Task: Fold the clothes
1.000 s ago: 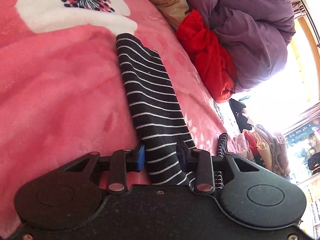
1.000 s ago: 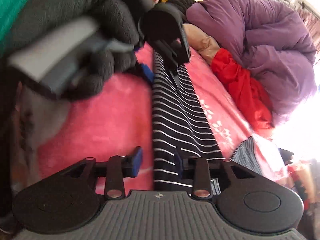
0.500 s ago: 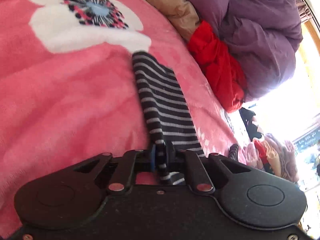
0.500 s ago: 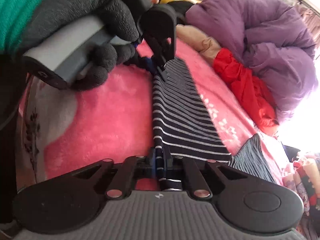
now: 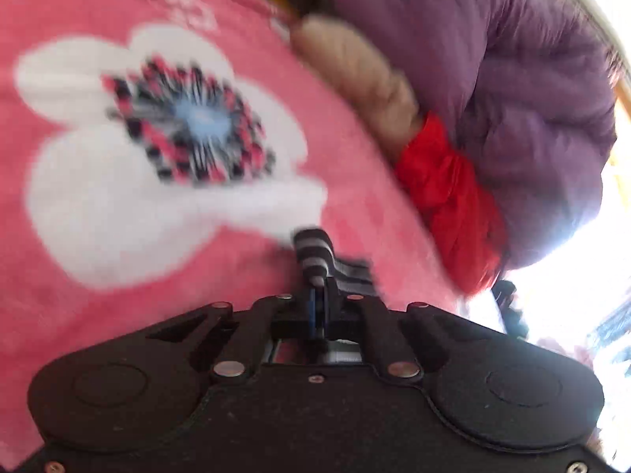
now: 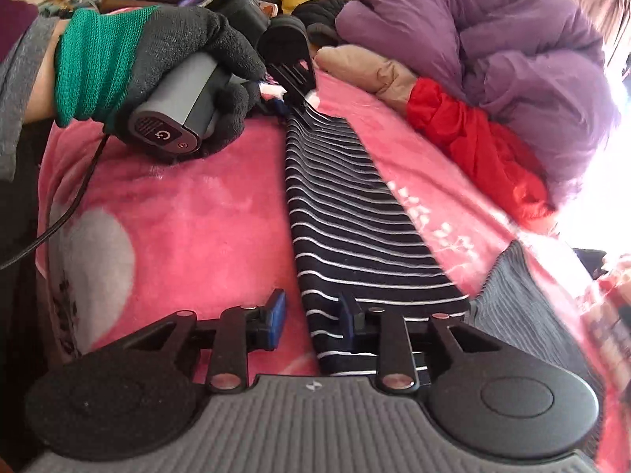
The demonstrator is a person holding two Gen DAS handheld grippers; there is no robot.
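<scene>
A long black garment with thin white stripes [image 6: 347, 213] lies stretched along the pink flower blanket [image 6: 189, 213]. At its far end my left gripper [image 6: 297, 98], held by a gloved hand [image 6: 177, 39], is shut on the cloth. The blurred left wrist view shows that pinched striped end [image 5: 315, 252] bunched just ahead of the closed left gripper [image 5: 320, 295]. At the near end my right gripper [image 6: 311, 311] has its jaws opening. The garment's left edge lies between the blue pads [image 6: 276, 315], which do not press on it.
A purple duvet [image 6: 493, 51], a red garment [image 6: 473, 146] and a beige pillow [image 6: 366, 67] are heaped along the bed's right side. A grey ribbed cloth [image 6: 524, 307] lies right of the striped garment's near end. A black cable [image 6: 71, 205] hangs from the left handle.
The left gripper closed on the far end of the striped garment and moved away with it, pulling it taut. The right gripper closed on the near end, then opened again.
</scene>
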